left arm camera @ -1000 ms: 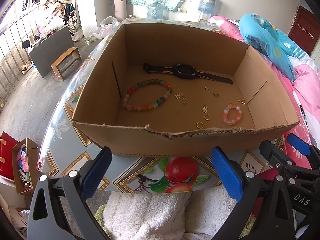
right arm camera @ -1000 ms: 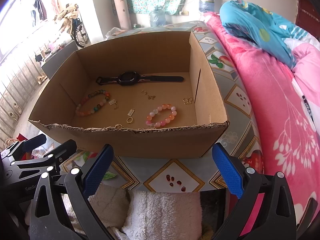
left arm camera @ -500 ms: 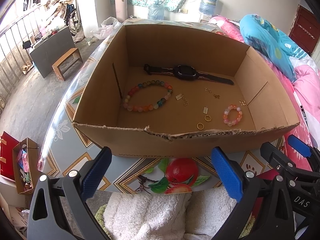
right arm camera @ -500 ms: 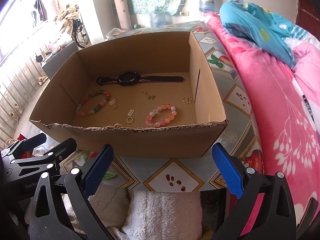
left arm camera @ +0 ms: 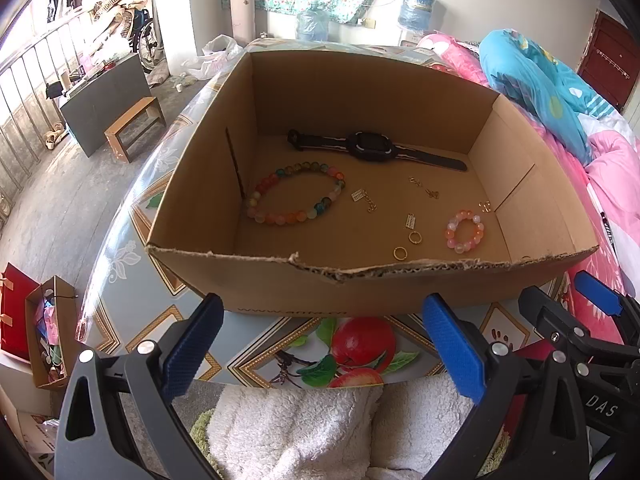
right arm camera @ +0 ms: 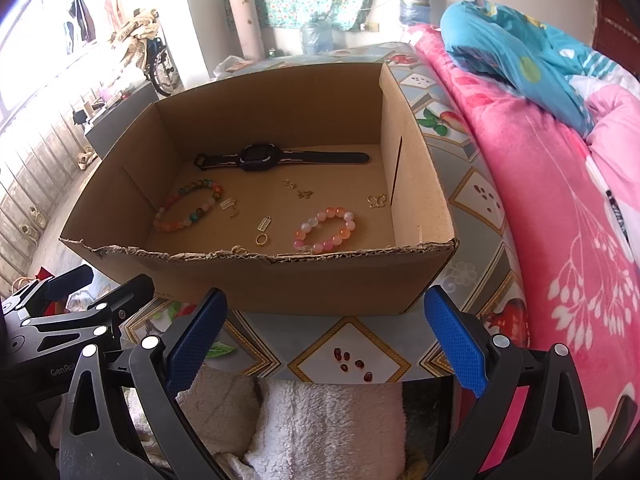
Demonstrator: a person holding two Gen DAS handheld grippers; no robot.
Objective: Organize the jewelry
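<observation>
Inside the open brown cardboard box [left arm camera: 400, 284] on the fruit-patterned worktop [left arm camera: 352, 344], spread out in 1 layer and lying apart, from left to right: a large multicoloured bead bracelet [left arm camera: 296, 193]; a black wristwatch [left arm camera: 374, 148] stretched along the back wall; small gold charms [left arm camera: 364, 199] mid-floor; 2 gold rings [left arm camera: 408, 245] near the front wall; a small pink-and-orange bead bracelet [left arm camera: 464, 231]. Could fit jewellery already laid out in order, or loose pieces awaiting sorting; impossible to settle which. Left tongs [left arm camera: 320, 354] and right tongs [right arm camera: 326, 346] spread wide, holding nothing, low before the box's front wall.
</observation>
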